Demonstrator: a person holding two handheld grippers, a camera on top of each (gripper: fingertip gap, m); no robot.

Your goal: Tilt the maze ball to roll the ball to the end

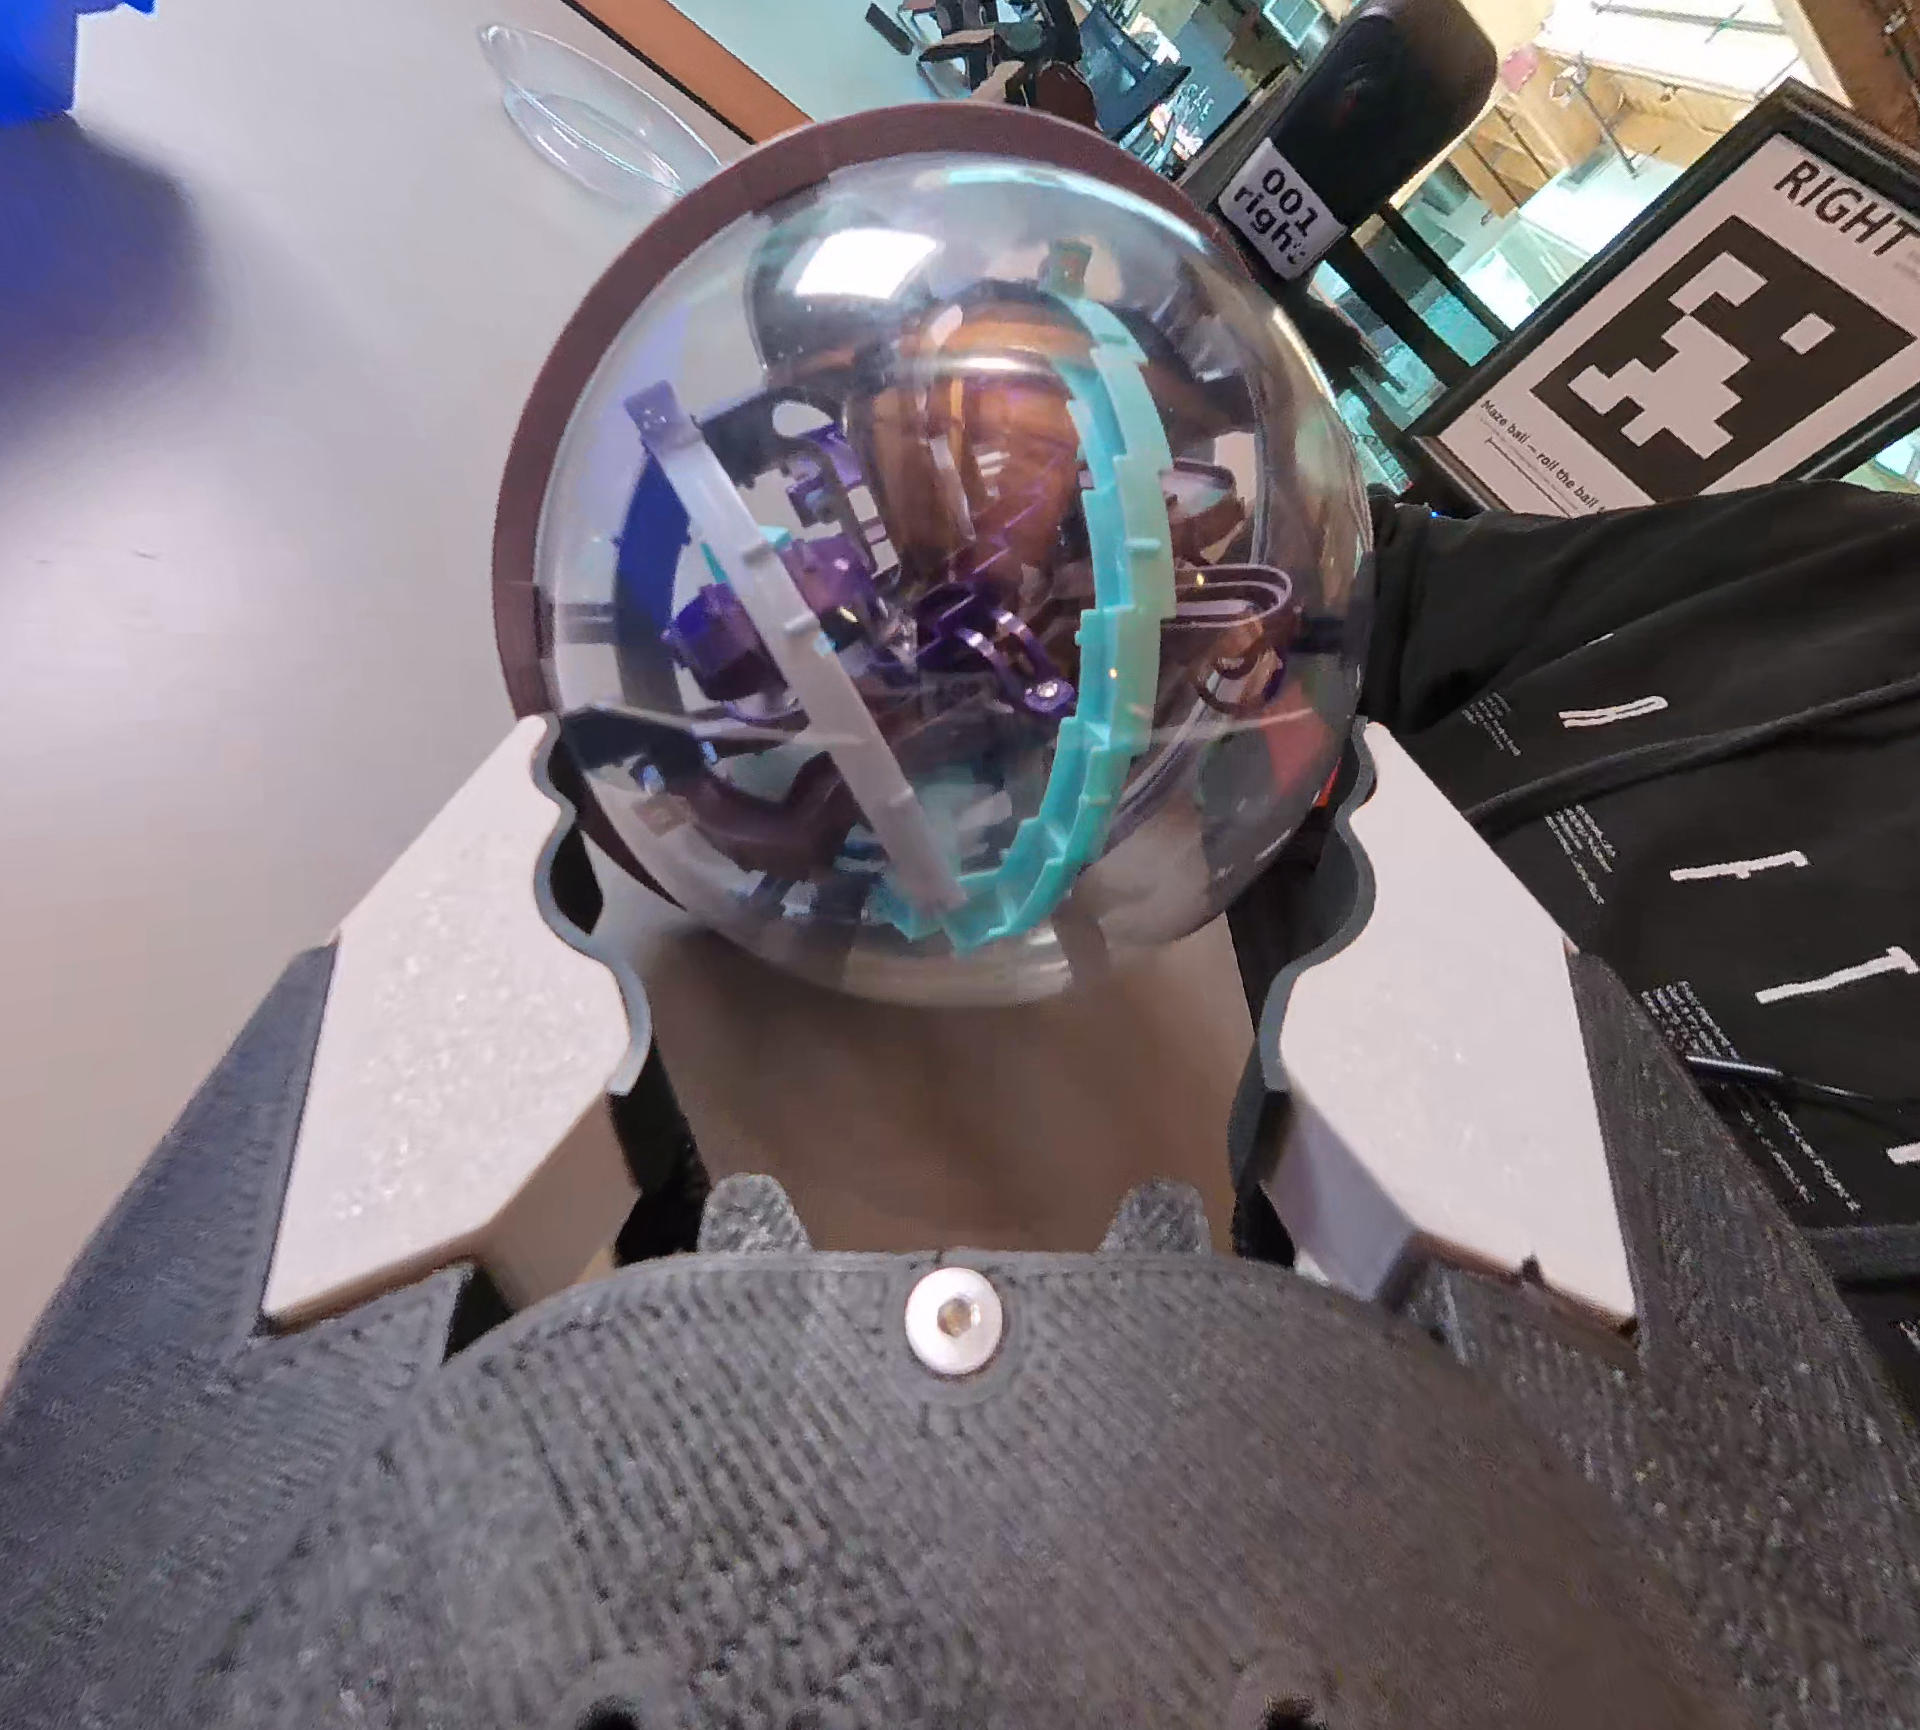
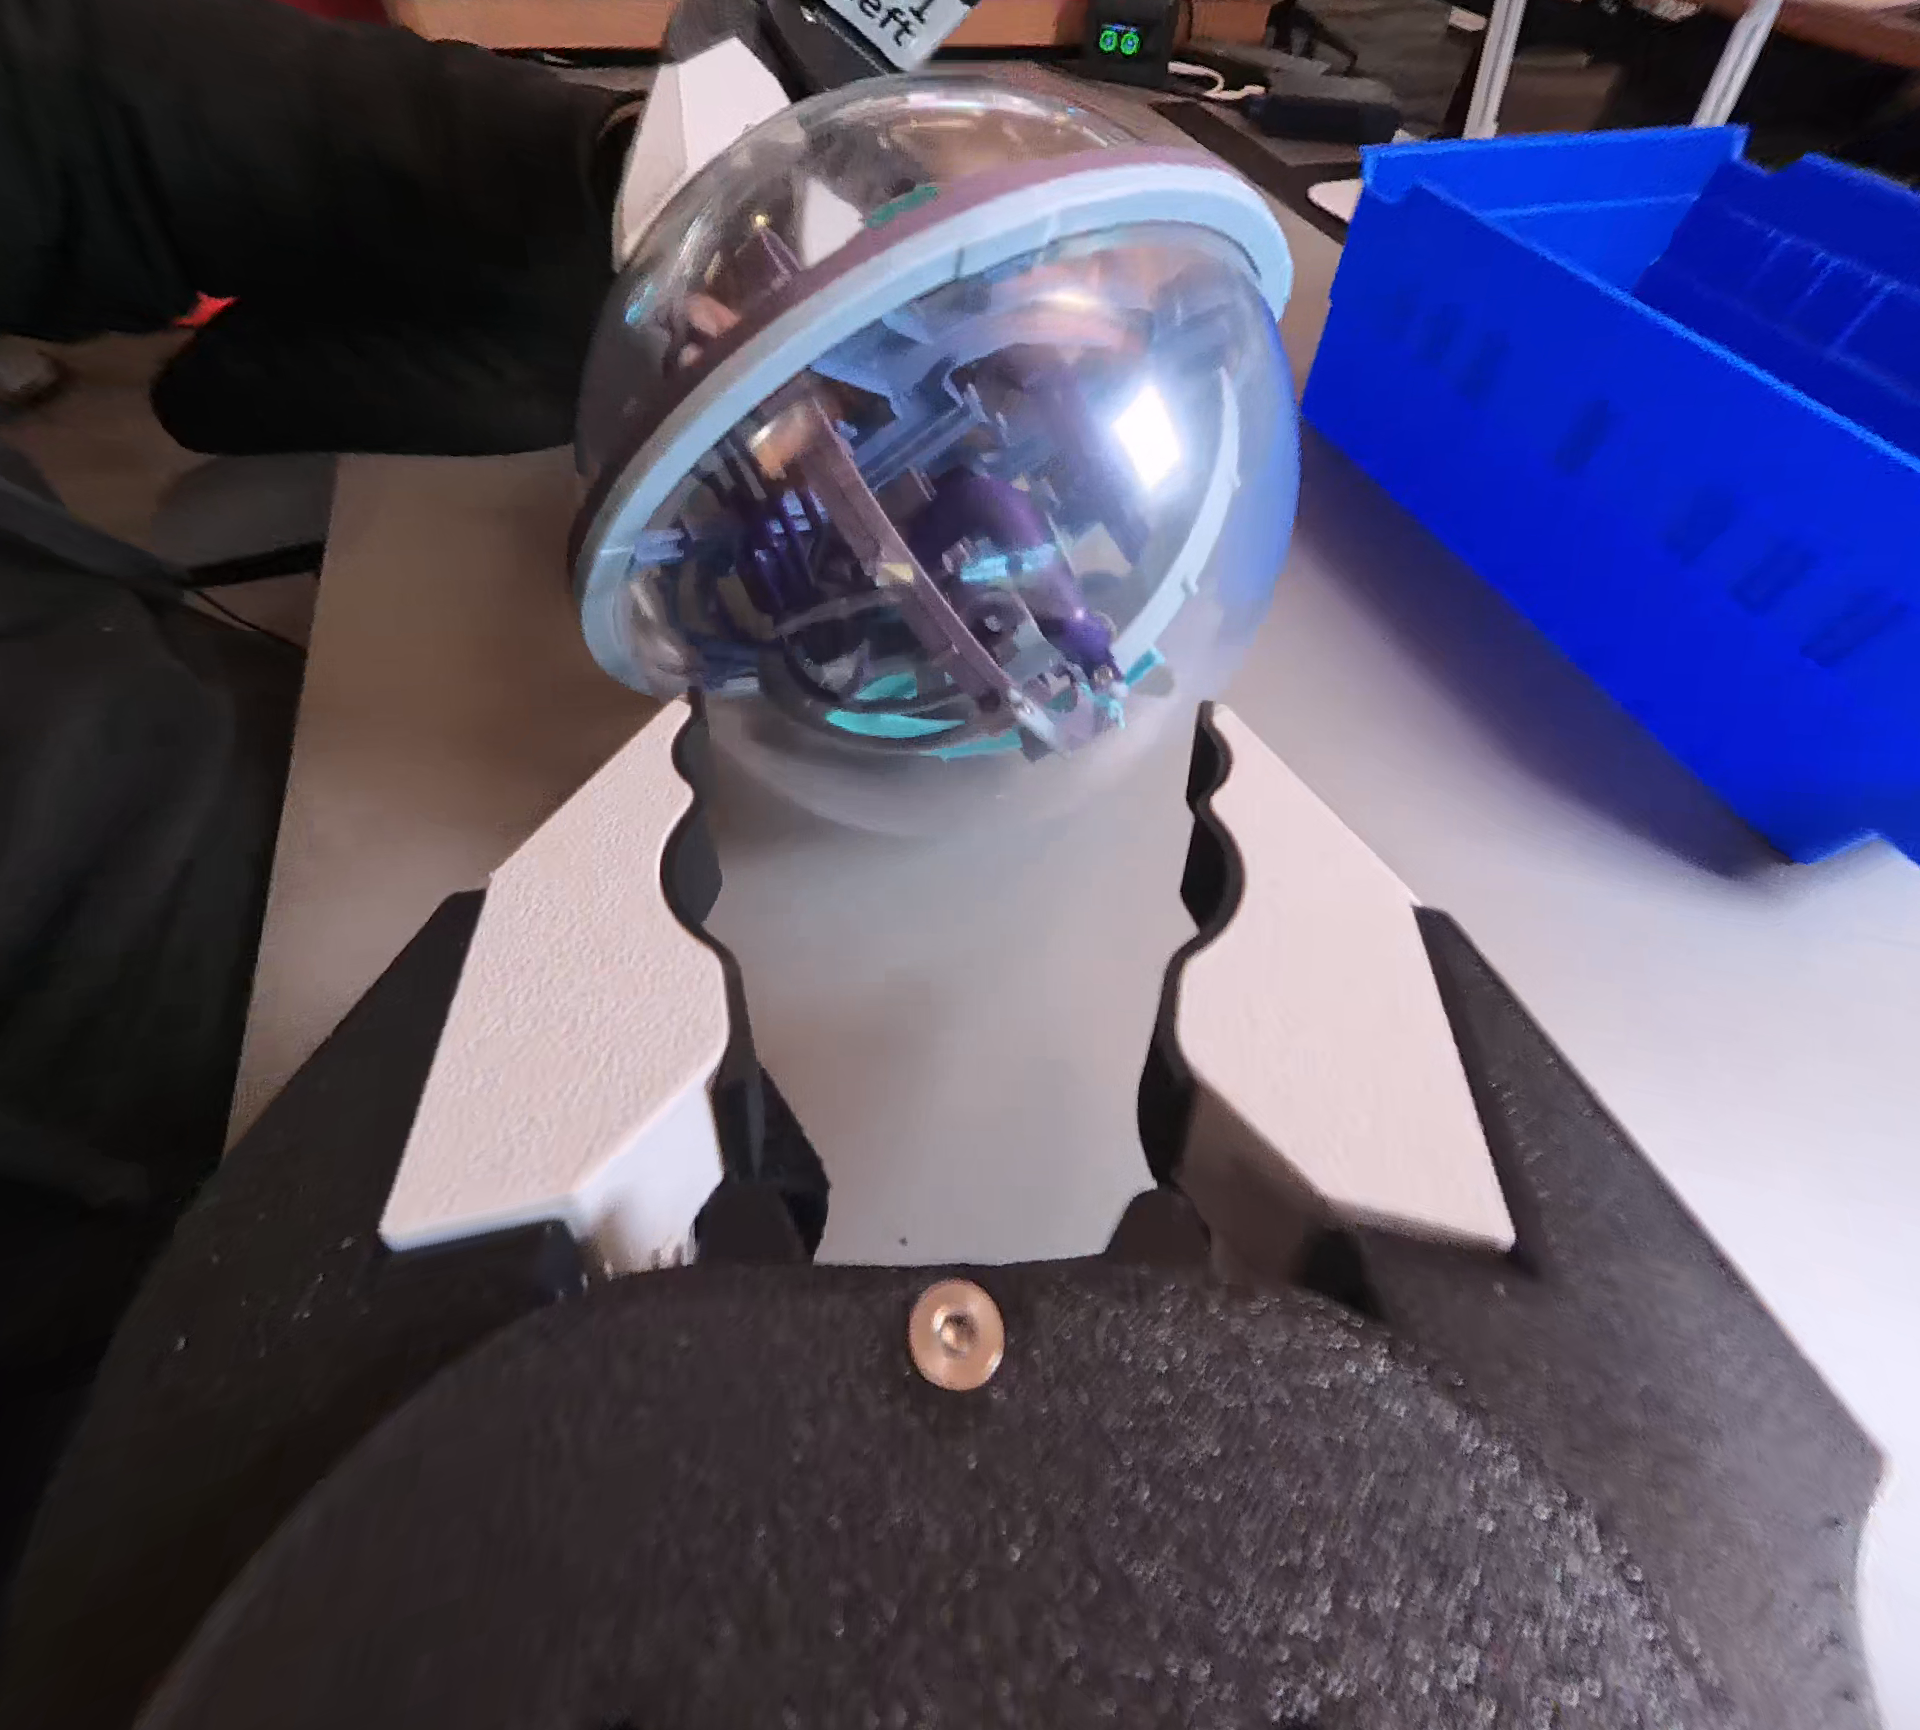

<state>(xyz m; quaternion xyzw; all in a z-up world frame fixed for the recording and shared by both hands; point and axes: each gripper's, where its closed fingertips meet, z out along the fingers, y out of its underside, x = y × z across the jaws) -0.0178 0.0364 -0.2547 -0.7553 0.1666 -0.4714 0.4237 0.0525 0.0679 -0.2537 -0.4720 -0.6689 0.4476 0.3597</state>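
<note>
Maze ball [image 1: 935, 537] is up off the white table [image 2: 1455, 1005], pinched from opposite sides btwn the left gripper [image 1: 951, 745] and right gripper [image 2: 940, 724], both clenched on the clear shell w/ its seam ring [image 2: 1091, 210] tilted, so the tilting looks underway, blue bin [image 2: 1662, 454] just beside. How much track is left I can't judge: the little ball itself can't be picked out among the teal, grey and purple tracks [image 1: 1091, 641], glare and blur hide it, end point not identifiable.
</note>
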